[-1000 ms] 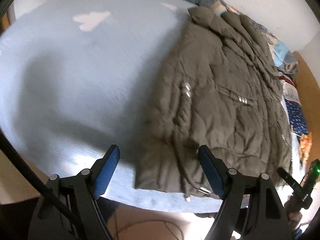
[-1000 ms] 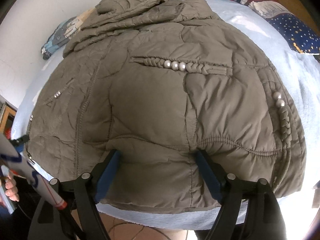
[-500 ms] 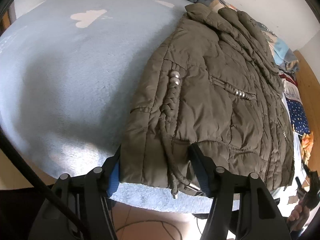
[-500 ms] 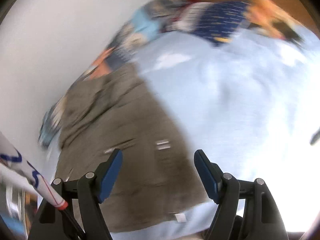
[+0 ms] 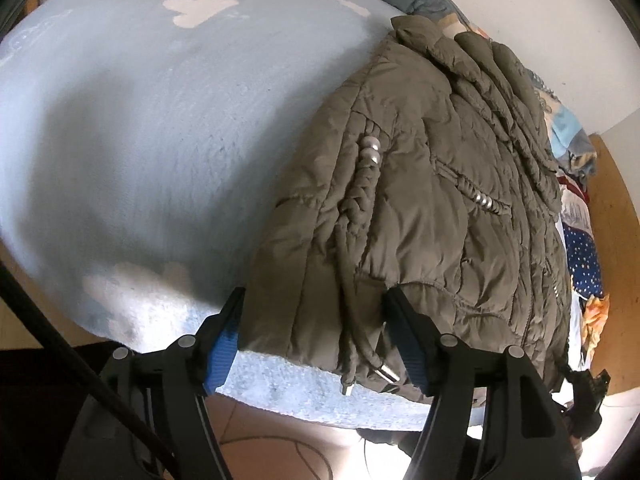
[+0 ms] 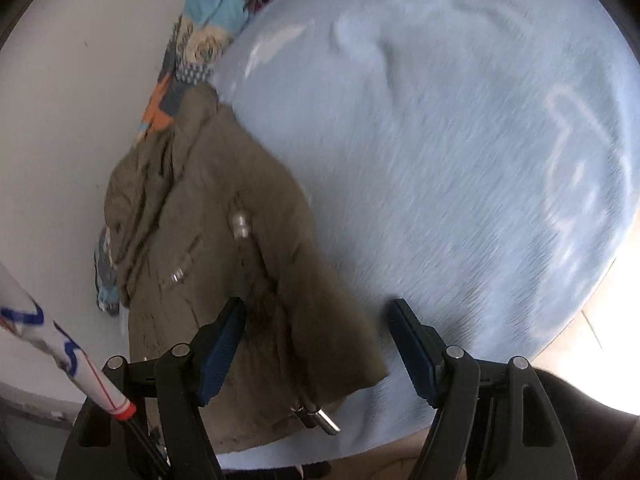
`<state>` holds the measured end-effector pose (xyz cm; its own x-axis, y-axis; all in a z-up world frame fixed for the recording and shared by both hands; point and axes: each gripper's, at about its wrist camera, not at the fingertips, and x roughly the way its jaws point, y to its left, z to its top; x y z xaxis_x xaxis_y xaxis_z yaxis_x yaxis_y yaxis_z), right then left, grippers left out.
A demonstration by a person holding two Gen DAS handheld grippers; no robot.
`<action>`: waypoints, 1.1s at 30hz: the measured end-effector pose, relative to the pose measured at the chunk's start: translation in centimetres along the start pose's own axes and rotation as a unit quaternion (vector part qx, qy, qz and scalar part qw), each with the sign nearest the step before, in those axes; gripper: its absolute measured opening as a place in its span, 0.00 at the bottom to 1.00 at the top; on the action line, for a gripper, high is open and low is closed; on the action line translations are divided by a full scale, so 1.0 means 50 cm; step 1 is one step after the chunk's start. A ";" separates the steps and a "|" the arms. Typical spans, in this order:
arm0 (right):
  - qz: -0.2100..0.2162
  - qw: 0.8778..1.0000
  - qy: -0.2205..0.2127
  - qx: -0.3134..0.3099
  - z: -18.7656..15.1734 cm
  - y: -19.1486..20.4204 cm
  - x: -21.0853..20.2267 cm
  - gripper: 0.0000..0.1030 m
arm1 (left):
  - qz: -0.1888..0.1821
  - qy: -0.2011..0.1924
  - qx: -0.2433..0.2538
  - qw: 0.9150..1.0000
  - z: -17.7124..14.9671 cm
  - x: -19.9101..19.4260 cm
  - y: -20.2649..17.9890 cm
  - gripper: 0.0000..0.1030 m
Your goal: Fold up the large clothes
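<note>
One puffy quilted jacket [image 5: 420, 208], fleecy blanket [image 5: 140, 140]

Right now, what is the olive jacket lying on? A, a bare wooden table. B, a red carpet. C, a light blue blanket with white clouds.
C: the jacket lies on the light blue blanket, which has white cloud shapes.

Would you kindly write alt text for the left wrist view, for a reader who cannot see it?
An olive quilted jacket lies on a pale blue bedspread, its near hem corner between the fingers of the left gripper, whose jaws are opening. Patterned bedding is bunched along the far right edge by the wall.
</note>
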<state>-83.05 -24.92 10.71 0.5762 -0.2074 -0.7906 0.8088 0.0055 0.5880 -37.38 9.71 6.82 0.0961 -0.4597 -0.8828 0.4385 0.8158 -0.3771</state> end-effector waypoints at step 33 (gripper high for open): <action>-0.018 0.996 -0.011 -0.092 -0.058 0.052 0.039 0.37 | 0.091 -0.072 0.063 0.991 -0.020 0.030 -0.043 0.90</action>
<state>-79.50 -22.48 10.18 0.5448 -0.2320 -0.8058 0.8383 0.1760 0.5161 -39.07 7.62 6.04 0.3069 -0.3616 -0.8804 0.5096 0.8437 -0.1689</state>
